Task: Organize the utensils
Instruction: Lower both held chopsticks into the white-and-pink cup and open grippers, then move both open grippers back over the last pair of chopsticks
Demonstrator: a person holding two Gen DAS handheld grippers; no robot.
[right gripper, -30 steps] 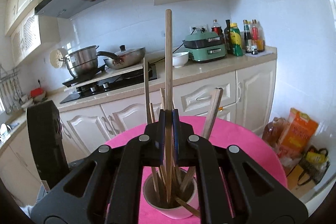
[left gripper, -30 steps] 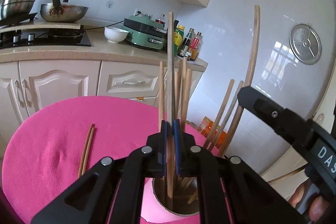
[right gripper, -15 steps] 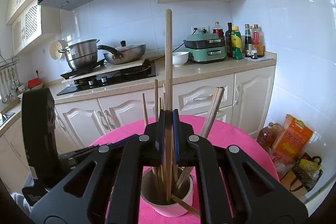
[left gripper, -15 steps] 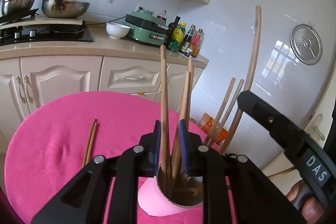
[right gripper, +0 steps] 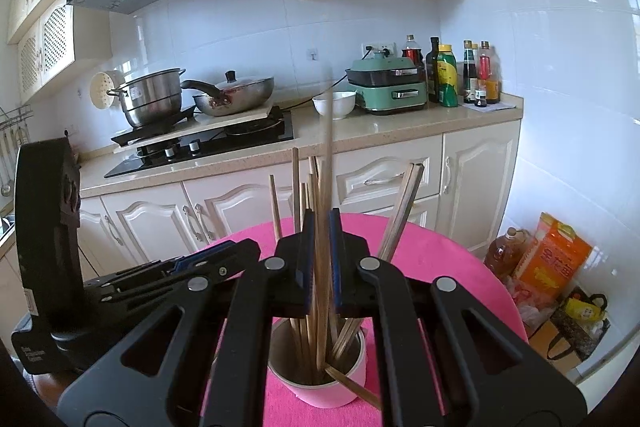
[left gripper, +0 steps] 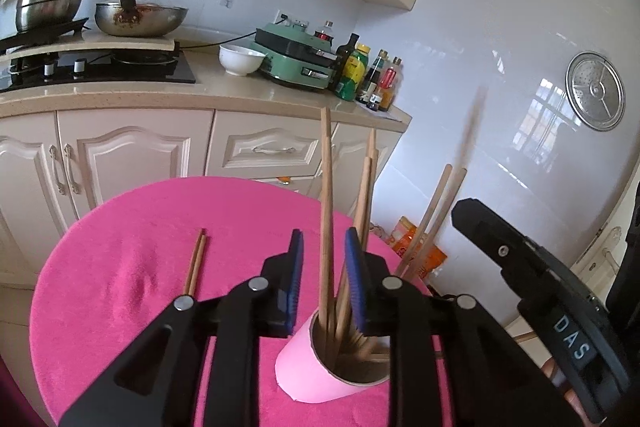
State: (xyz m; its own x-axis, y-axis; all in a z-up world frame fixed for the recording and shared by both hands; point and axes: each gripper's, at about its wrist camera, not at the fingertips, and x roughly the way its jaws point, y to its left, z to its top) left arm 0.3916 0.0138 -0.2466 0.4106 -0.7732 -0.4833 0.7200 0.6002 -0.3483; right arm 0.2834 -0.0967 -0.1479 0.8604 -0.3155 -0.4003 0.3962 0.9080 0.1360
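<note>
Left gripper: blue-padded black jaws opening, straddling without touching one upright tan wooden chopstick whose foot already rests in the pale pink cylindrical cup directly beneath. Right gripper: apparently clenched on a second, motion-blurred wooden chopstick, long axis near vertical, poised over the same cup, hence probably next to drop. Beyond, two loose brown chopsticks lie lengthwise on the fuzzy magenta round tablecloth, left of the cup, nearer the left gripper.
</note>
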